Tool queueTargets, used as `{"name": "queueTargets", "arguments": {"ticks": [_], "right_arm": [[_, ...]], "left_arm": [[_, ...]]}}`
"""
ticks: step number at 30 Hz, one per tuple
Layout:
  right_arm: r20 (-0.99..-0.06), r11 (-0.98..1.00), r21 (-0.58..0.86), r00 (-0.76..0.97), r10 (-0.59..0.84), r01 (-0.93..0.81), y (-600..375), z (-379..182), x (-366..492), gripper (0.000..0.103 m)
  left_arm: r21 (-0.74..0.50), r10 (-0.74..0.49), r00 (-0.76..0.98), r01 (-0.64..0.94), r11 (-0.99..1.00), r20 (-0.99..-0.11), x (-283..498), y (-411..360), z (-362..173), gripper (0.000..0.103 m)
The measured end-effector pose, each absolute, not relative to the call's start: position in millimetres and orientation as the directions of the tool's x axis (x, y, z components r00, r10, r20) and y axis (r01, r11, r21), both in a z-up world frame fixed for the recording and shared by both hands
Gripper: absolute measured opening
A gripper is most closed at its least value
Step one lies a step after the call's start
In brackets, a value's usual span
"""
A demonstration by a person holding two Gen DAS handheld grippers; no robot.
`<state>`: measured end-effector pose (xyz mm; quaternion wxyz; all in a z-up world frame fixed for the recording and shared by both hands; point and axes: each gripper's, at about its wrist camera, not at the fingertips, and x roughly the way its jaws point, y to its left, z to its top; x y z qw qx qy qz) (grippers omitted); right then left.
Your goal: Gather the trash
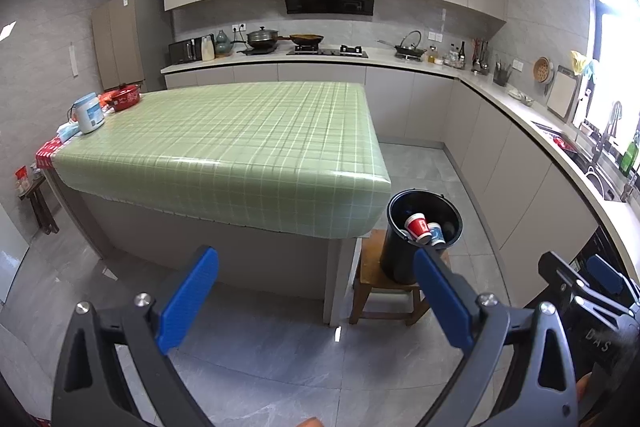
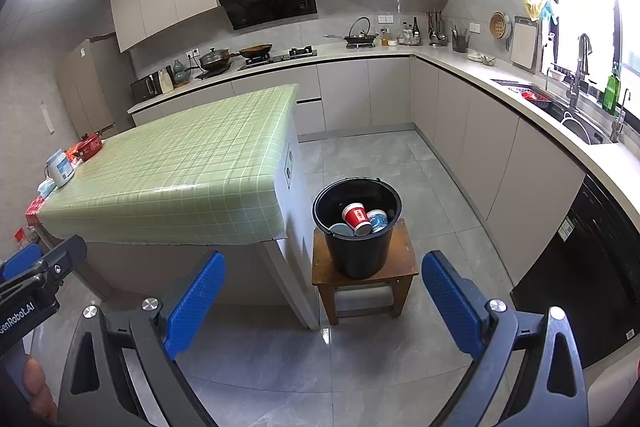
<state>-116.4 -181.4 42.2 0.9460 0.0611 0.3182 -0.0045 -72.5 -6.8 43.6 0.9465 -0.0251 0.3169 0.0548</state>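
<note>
A black bucket stands on a small wooden stool beside the island's near right corner. Inside it lie a red paper cup, a blue-patterned cup and a pale lid or cup. From the left wrist camera the bucket shows the red cup and blue cup. My left gripper is open and holds nothing, held back from the island. My right gripper is open too, above the floor short of the stool. Each gripper shows at the edge of the other's view.
The island with a green checked cloth fills the middle-left; a white-blue tub, a red pot and packets sit at its far left. L-shaped counters with stove, pans and sink line the back and right. A dark appliance is low right.
</note>
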Motion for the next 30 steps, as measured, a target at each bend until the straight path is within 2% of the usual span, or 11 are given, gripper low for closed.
{"name": "queueTargets", "arguments": {"ticks": [30], "right_arm": [[-0.609,0.992,0.114,0.792,0.033,0.046,-178.4,36.8,-109.7,0.100]], "left_arm": [[-0.019,0.081,0.783,-0.117,0.993,-0.617,-67.6,-7.3,42.2,0.099]]}}
